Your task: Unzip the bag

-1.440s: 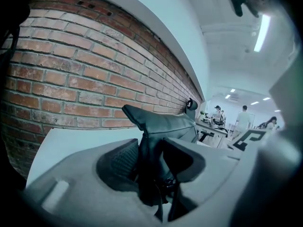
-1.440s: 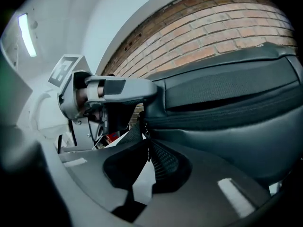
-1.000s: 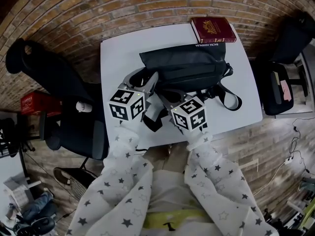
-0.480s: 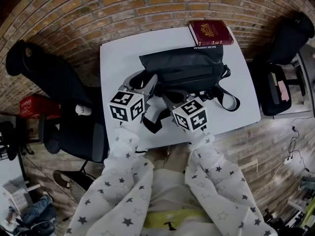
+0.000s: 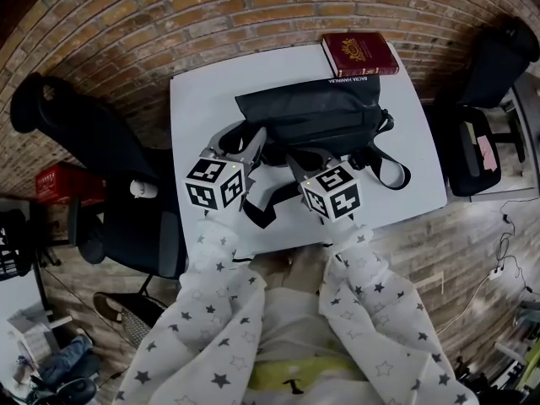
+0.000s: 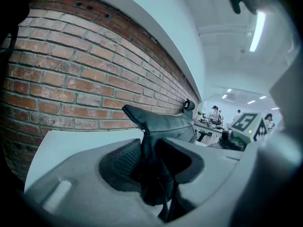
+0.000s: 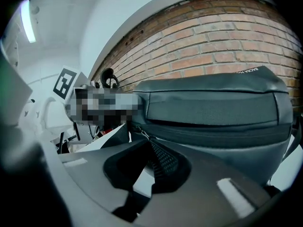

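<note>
Black bag (image 5: 314, 112) is laid on white table (image 5: 202, 99). Its L end is clamped by L gripper (image 5: 247, 138), jaws just closing on fabric; zipper pull (image 7: 142, 135) is pinched by R gripper (image 5: 309, 155) at bag's front.

Bare table (image 5: 196, 108) left of bag (image 5: 314, 115)

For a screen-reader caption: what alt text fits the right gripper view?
The right gripper is shut on the zipper pull at one end of a black bag, which lies on a white table before a brick wall.
</note>
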The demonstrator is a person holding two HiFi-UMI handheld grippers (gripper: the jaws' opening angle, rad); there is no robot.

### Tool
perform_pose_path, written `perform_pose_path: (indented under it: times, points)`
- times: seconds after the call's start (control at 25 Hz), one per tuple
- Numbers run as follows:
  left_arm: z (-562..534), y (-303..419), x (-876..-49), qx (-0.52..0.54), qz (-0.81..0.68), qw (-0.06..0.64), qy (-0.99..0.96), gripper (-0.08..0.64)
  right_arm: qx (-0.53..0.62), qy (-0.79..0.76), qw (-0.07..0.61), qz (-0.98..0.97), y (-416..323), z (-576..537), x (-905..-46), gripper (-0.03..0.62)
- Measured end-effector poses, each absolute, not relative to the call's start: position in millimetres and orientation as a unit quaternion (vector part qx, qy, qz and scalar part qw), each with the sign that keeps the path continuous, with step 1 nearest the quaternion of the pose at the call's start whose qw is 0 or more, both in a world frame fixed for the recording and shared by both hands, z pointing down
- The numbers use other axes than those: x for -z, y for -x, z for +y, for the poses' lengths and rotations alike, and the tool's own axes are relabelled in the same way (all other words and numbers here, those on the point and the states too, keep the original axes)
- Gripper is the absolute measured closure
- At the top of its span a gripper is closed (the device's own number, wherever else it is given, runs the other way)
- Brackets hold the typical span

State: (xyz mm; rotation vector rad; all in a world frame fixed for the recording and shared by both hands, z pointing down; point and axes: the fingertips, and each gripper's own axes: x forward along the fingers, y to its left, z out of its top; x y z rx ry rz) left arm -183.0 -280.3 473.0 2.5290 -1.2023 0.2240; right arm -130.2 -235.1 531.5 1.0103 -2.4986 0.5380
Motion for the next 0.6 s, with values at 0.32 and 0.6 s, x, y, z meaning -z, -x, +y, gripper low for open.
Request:
perform_pose_path:
  times: [0.32,0.6]
  points:
    - [-281.3,185.3,-472.6,-0.078,-0.437,0.165,-0.881,0.425,-0.194,-0.374,0.199,-0.885,118.5,-242.2,-529.7,0.575]
    - [-281.3,186.3,-473.0,-0.079,-0.46,0.163,-0.869,0.425,-0.195,-0.382,0.206,-0.879,99.8,-247.9,-529.4,0.575]
